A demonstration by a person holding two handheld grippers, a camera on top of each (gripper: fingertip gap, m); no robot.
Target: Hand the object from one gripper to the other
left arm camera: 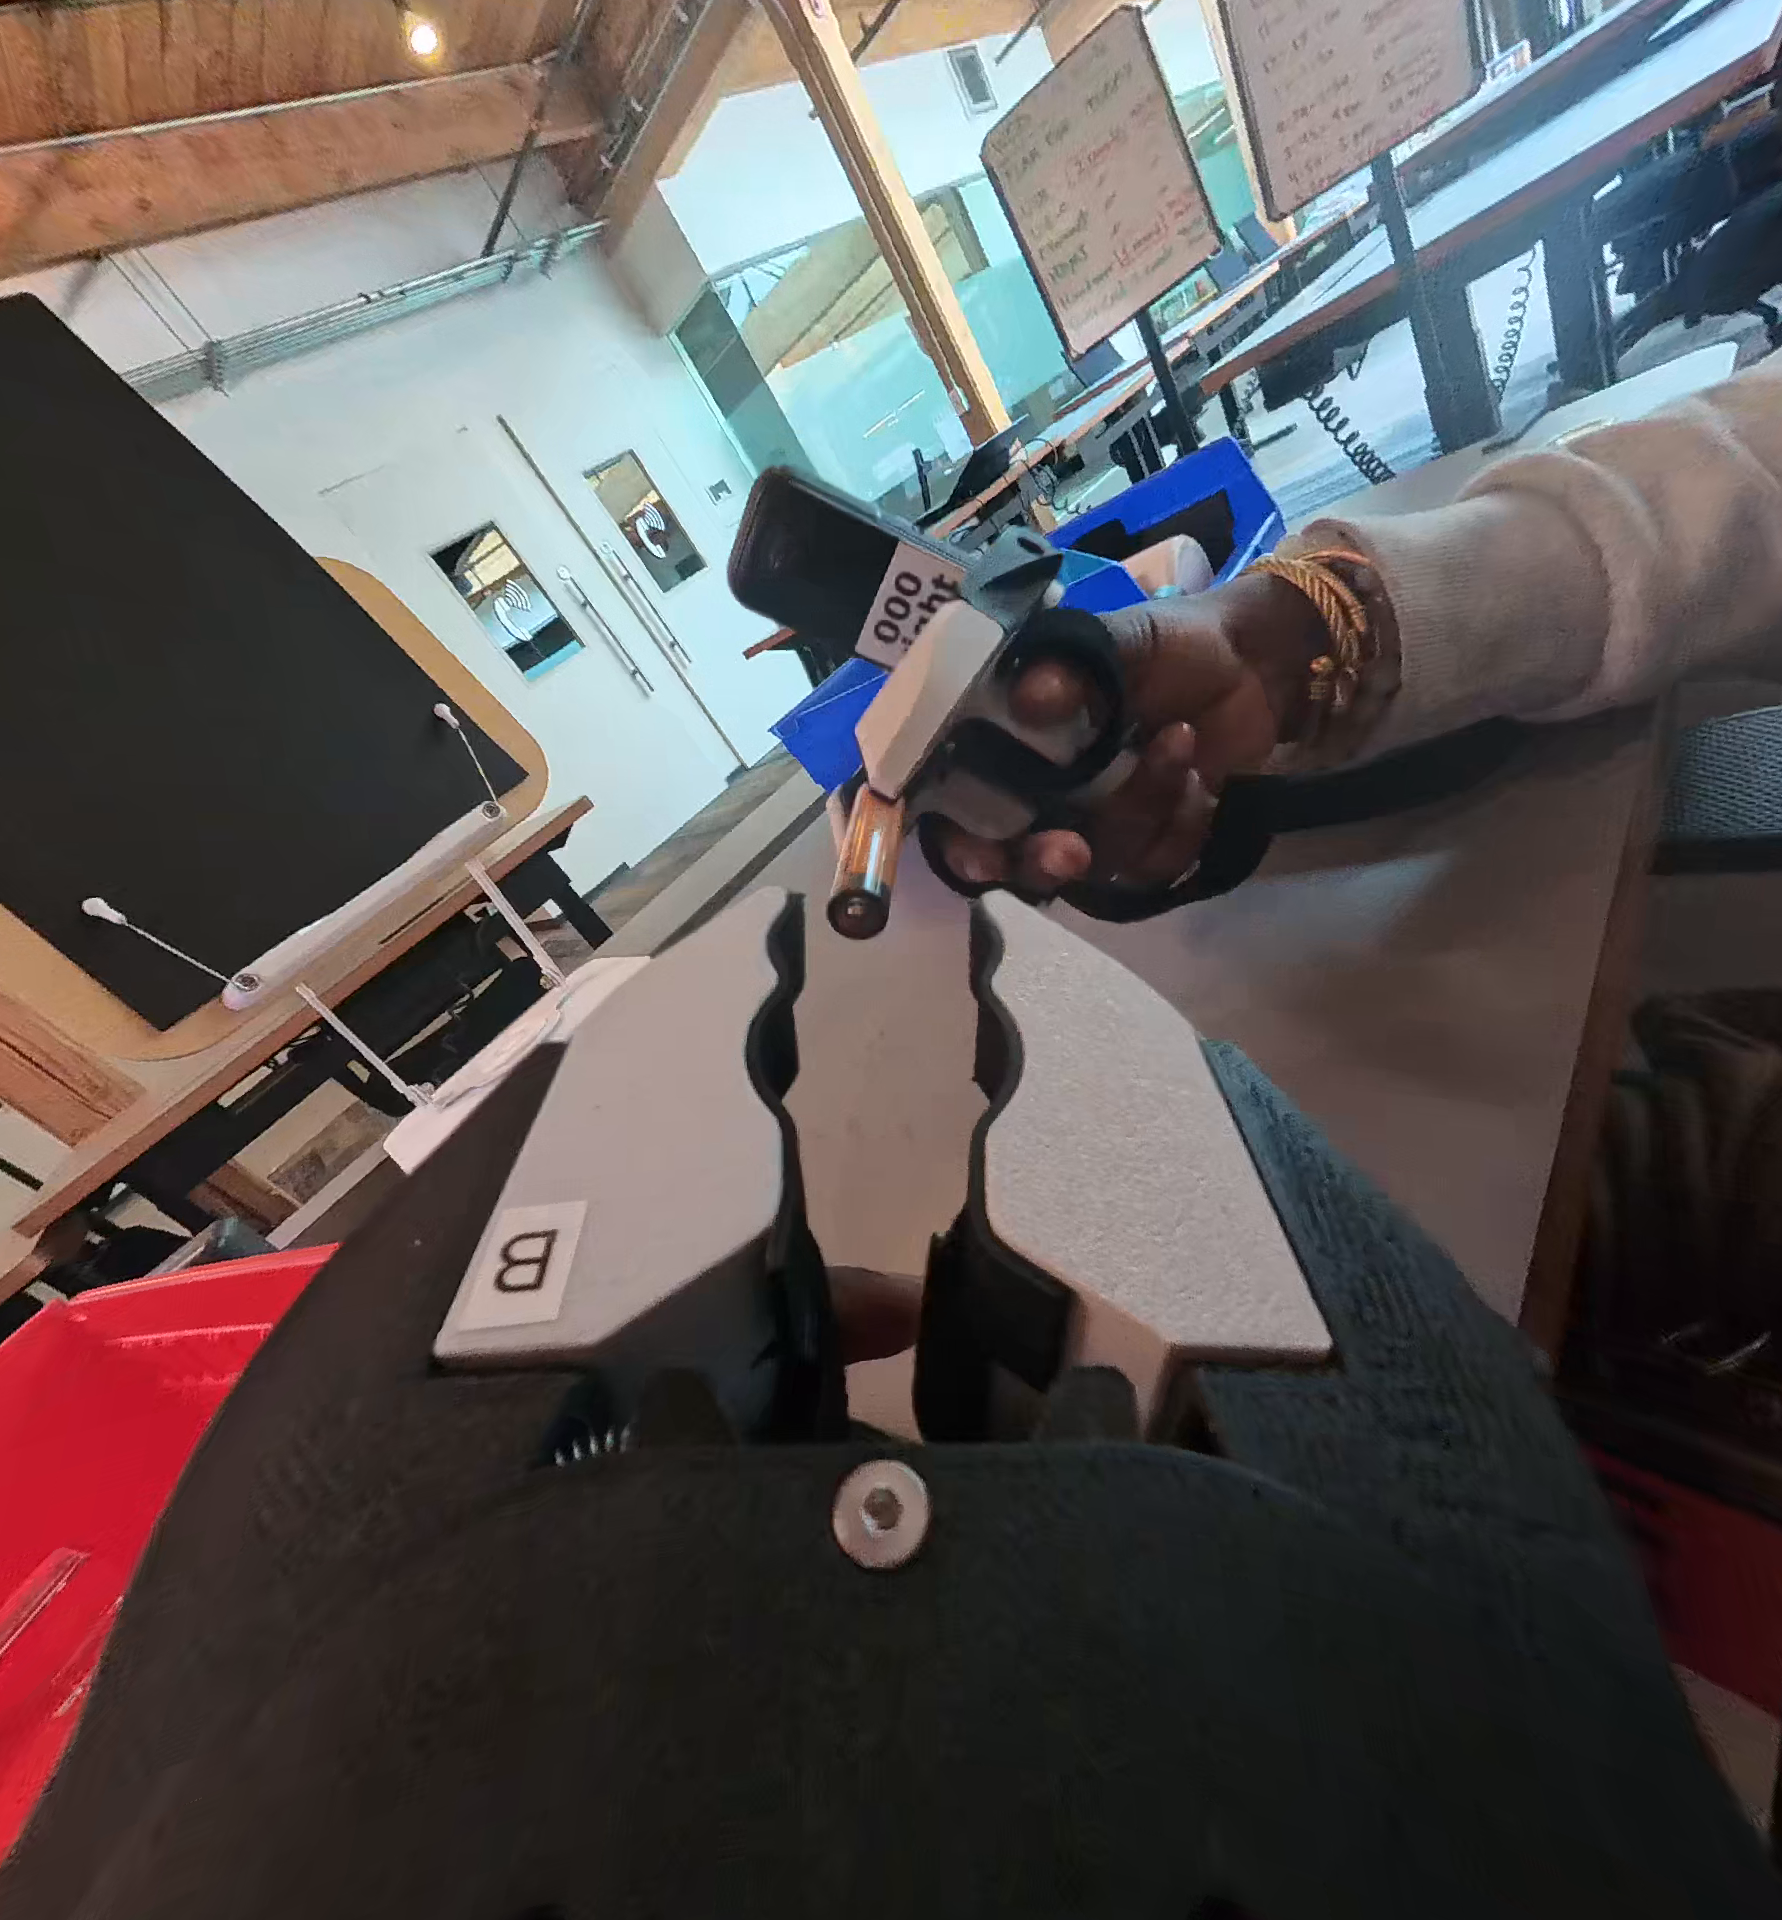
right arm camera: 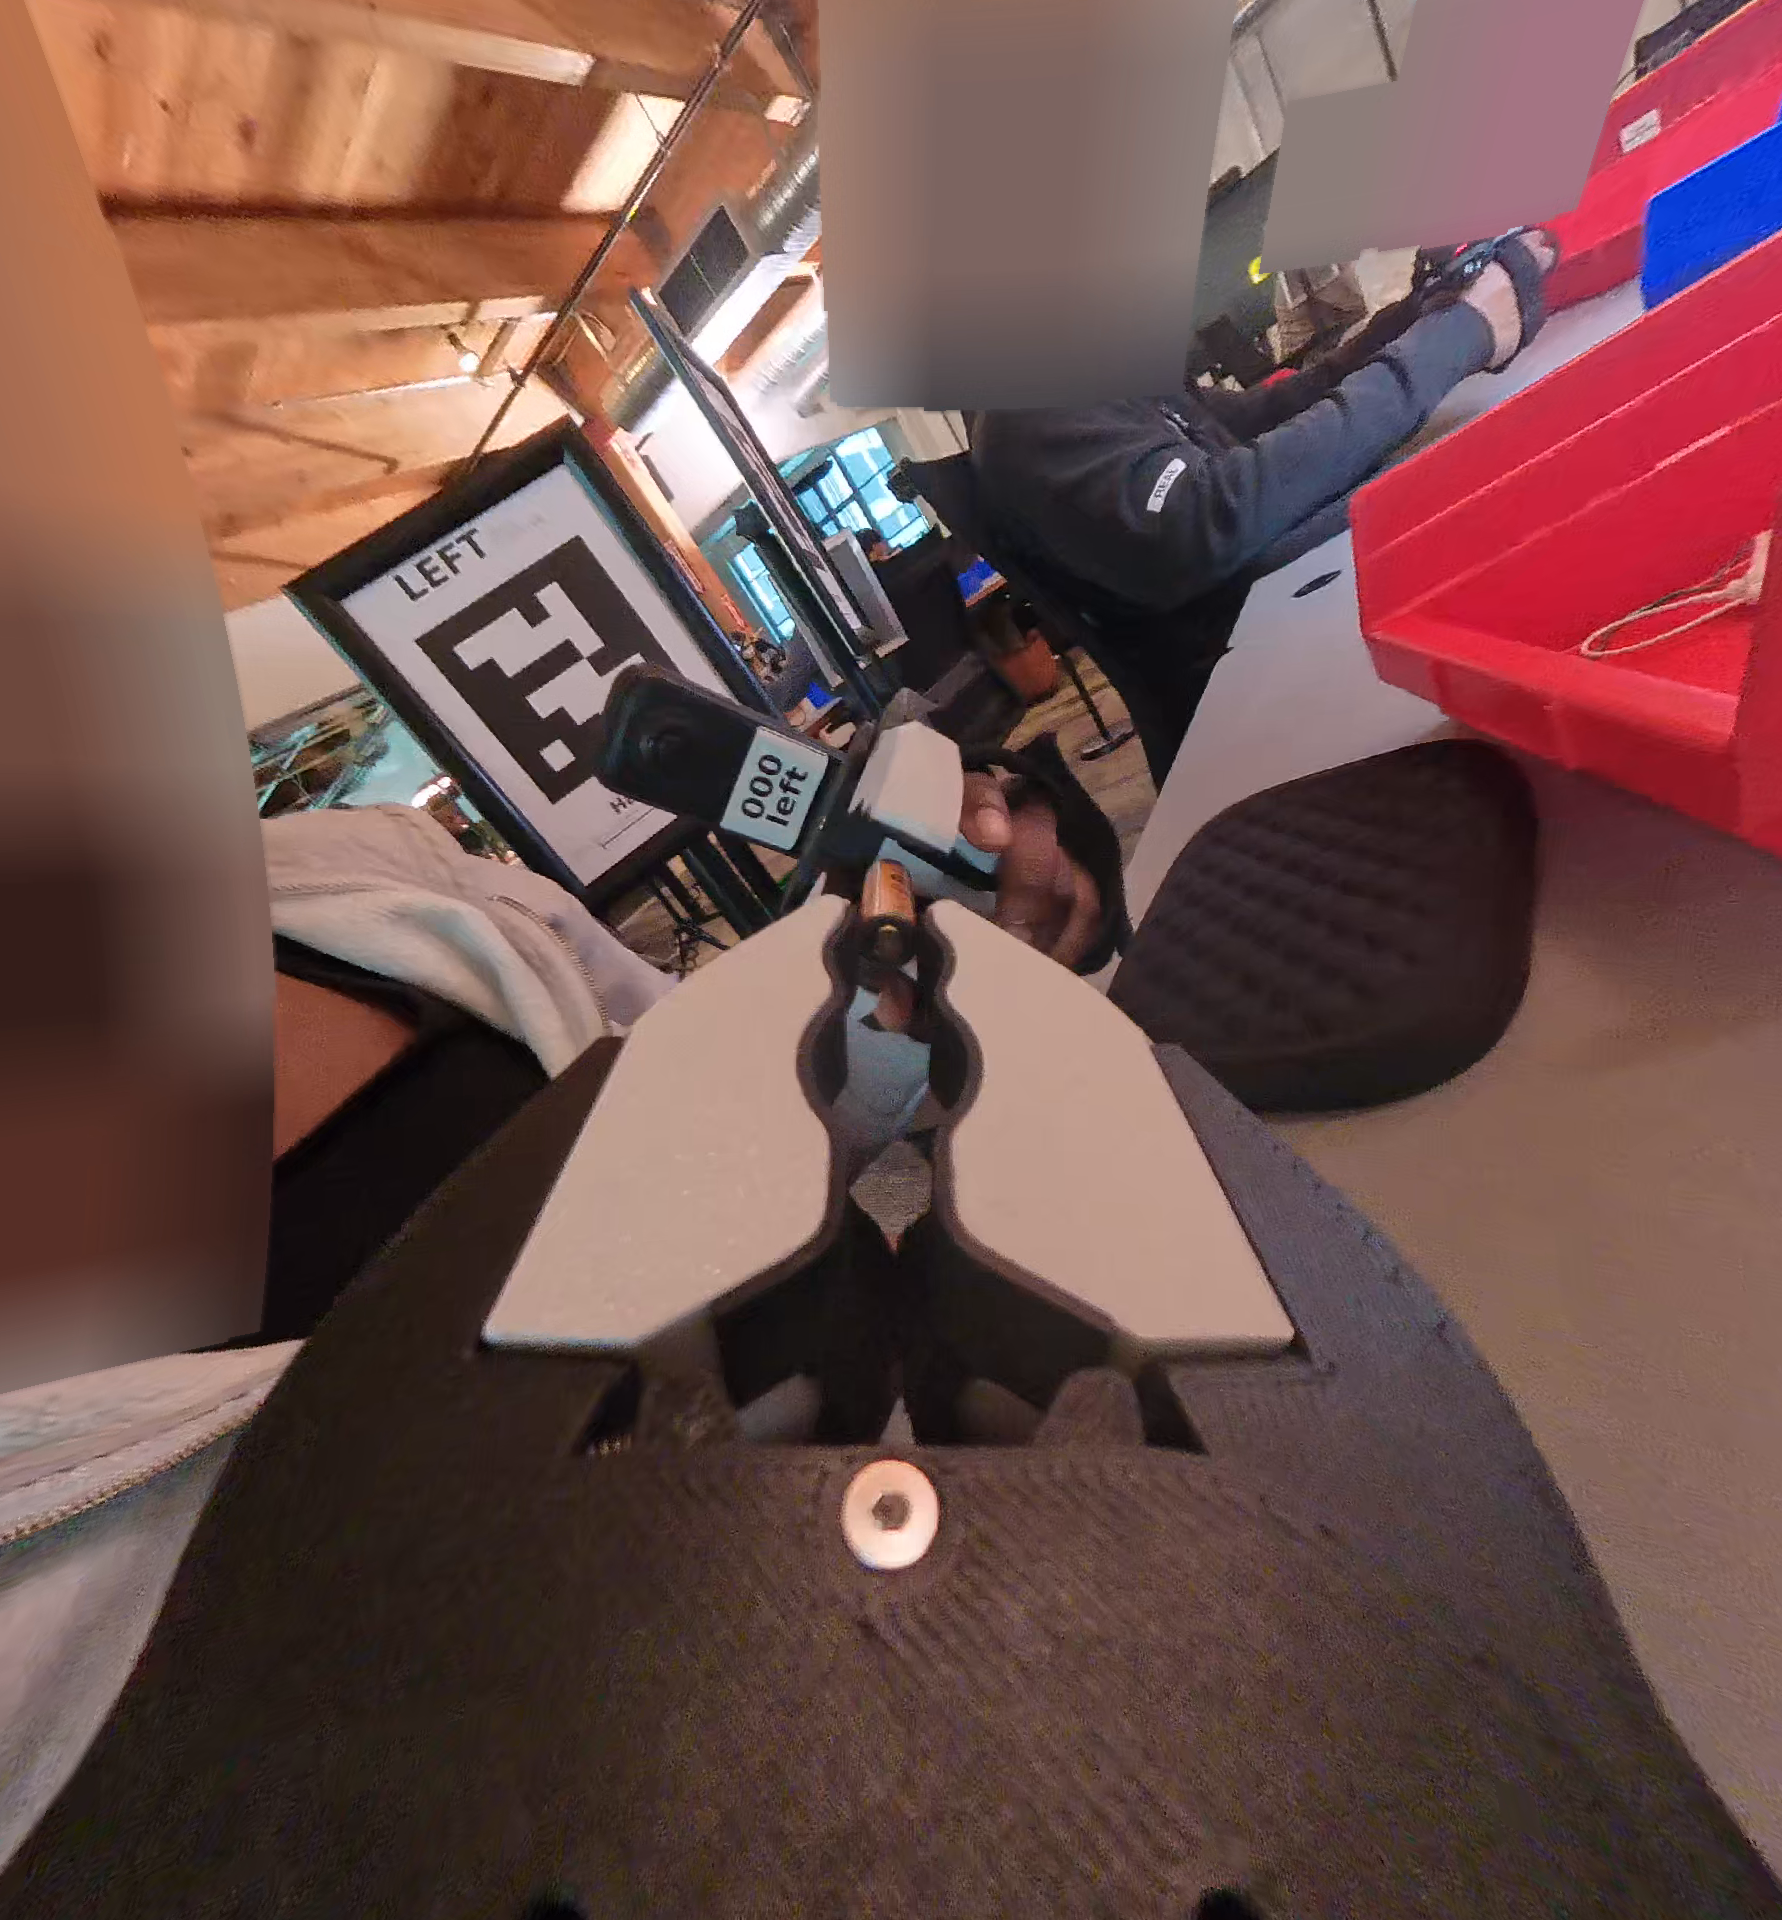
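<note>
Our right gripper clamps the battery. Our left gripper gapes empty, battery at its twelve o'clock.

Open gap between left hand-held gripper fingers; battery just ahead; red bin and black pad crowded the bench.

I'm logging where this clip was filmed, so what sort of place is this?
Most likely a shared workshop or lab office: rows of desks, whiteboards on stands, red bins on the grey table, and exposed wooden ceiling beams.
</note>
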